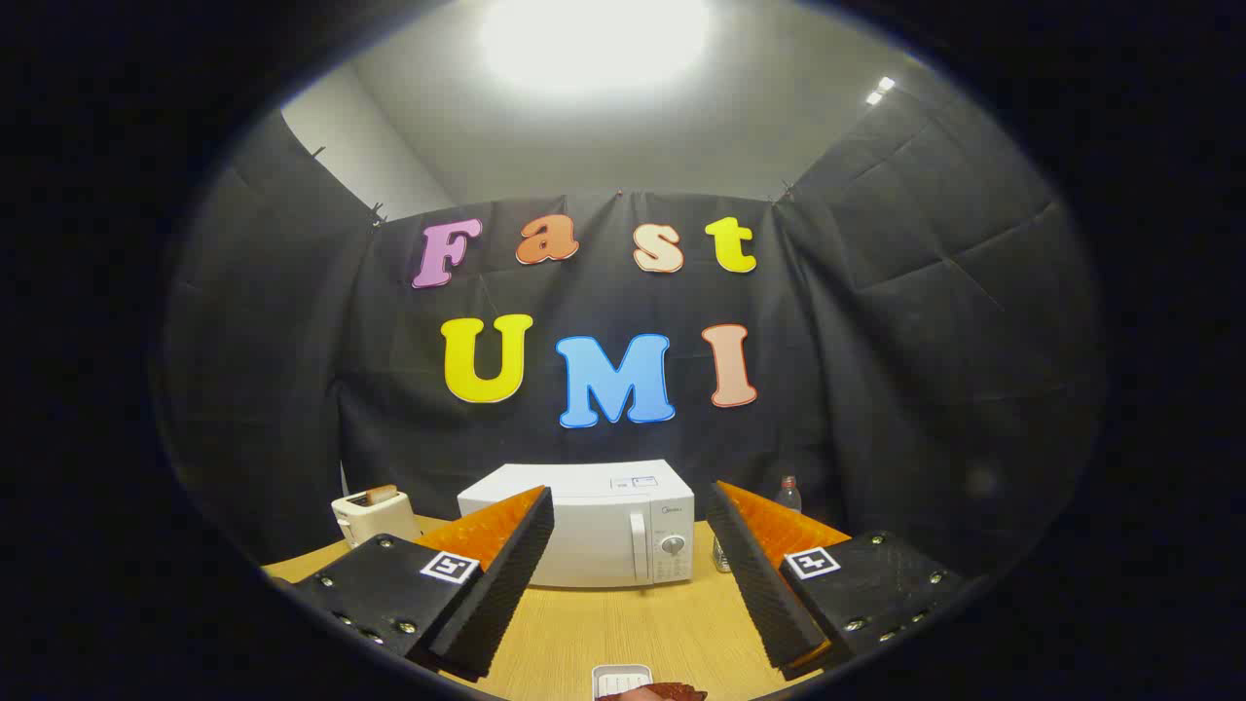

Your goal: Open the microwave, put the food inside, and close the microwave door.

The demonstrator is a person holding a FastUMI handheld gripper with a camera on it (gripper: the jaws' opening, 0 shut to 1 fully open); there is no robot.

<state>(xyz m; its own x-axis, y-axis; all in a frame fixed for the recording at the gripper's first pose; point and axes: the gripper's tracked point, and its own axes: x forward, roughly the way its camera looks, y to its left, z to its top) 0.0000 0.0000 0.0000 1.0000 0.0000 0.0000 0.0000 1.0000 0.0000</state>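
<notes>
A white microwave (596,531) stands at the back of the wooden table (623,628), its door closed, with a vertical handle (639,547) and dials on its right side. My gripper (630,511) hangs open well short of it, with nothing between its fingers; the microwave shows in the gap beyond them. Close under the gripper, between the fingers, lies a small white tray (621,680) with a piece of reddish-brown food (667,692) at its near edge, partly cut off from sight.
A cream toaster (373,516) with a slice of bread in it stands left of the microwave. A clear bottle (789,494) stands to its right, behind the right finger. Black cloth walls close in the booth on three sides.
</notes>
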